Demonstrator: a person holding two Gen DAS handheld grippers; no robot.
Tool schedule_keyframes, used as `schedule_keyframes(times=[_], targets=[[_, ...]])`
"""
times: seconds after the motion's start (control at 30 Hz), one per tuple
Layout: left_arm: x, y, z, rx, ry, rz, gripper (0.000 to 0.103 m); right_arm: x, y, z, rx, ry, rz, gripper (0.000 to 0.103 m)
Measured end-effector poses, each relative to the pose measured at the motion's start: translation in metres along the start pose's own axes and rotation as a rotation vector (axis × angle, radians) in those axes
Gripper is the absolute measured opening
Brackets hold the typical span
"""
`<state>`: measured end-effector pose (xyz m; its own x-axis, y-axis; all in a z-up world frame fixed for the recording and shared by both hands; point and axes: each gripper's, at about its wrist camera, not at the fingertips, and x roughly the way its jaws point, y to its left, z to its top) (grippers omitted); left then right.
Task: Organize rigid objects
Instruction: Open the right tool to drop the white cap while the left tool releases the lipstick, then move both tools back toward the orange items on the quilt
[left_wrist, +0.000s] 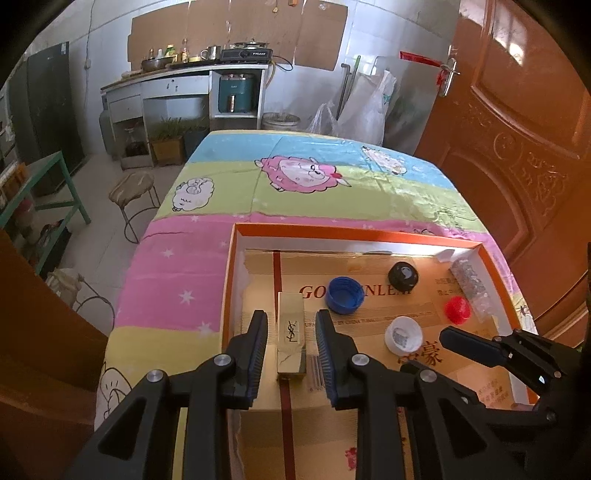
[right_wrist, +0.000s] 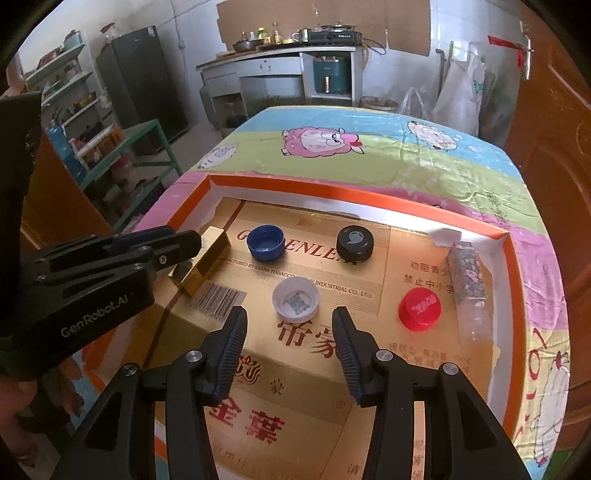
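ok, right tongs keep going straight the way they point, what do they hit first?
Most likely the white cap, lying open side up just ahead of the right tongs, roughly centred between the open jaws. Depth is hard to judge; they may meet the gold cardboard first.

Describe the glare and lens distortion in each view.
Left wrist view: a bright strip of light falls along the far inner wall of the orange box, and the door bows with the fisheye. Right wrist view: the gold case gleams and dark corners ring the frame.
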<state>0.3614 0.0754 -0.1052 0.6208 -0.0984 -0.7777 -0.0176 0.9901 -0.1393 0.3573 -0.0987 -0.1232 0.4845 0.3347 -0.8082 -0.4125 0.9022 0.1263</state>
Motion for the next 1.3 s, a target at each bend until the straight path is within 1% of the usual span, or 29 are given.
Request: schedule_keyframes(times=[0.3,0.53,1.03,1.3], targets=[[-0.029,0.001,-0.006,-0.014,-0.035,-0.02,0.027,-0.026,0.005,-0.008,-0.001,-0.027,-0.013,0.049],[-0.049,-0.004,-0.012,-0.013,-0.05,-0.025,0.027,-0.046,0.005,-0.021,0.015,-0.034,-0.03,0.049],[-0.095,-0.011,-0.038,-0.003,-0.077,-0.042,0.027,-0.094,0.014,-0.05,0.027,-0.066,-0.072,0.049],[-0.115,-0.012,-0.056,0.002,-0.083,-0.05,0.027,-0.111,0.023,-0.067,0.03,-0.073,-0.087,0.049]])
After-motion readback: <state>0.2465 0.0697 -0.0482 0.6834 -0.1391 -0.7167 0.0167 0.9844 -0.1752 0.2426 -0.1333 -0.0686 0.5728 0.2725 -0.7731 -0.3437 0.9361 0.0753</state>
